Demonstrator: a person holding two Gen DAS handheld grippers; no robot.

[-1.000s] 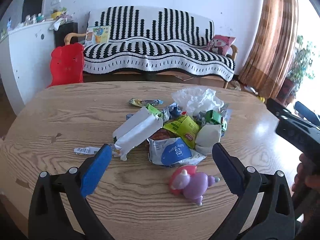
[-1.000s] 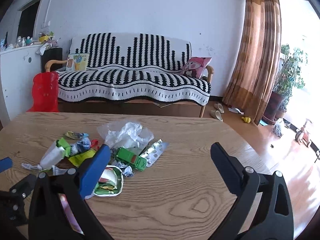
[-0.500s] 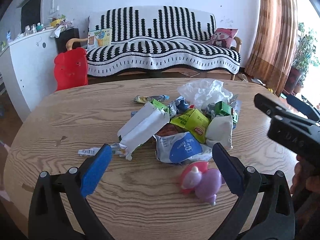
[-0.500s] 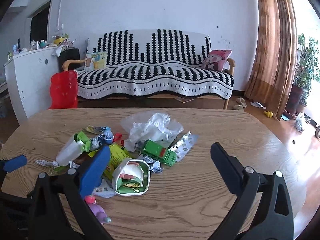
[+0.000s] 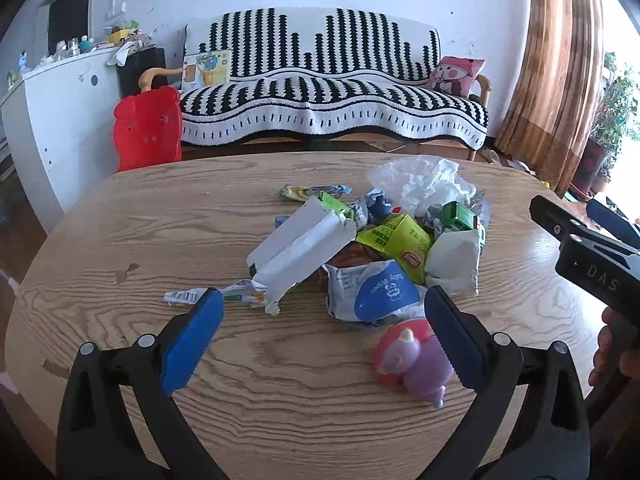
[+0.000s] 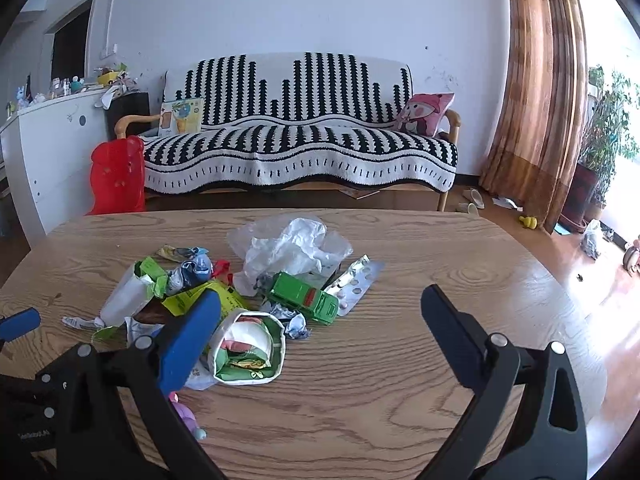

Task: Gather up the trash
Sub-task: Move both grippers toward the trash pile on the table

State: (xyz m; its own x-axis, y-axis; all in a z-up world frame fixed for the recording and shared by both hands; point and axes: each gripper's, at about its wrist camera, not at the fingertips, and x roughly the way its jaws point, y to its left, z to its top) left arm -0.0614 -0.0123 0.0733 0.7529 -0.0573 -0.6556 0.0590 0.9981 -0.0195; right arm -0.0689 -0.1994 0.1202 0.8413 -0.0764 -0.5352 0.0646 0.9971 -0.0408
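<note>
Our left gripper (image 5: 322,306) and right gripper (image 6: 320,308) gape wide, empty; ahead lies a crumpled white-and-blue "Baby Wipes" packet (image 5: 374,292).

bare table (image 6: 400,380) right of trash pile (image 6: 256,292), toy (image 5: 416,356) near left

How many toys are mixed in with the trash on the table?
2. A green toy truck sits among the wrappers by the crumpled plastic bag. A pink and purple toy lies at the pile's near edge, by the left gripper. More may be buried.
</note>
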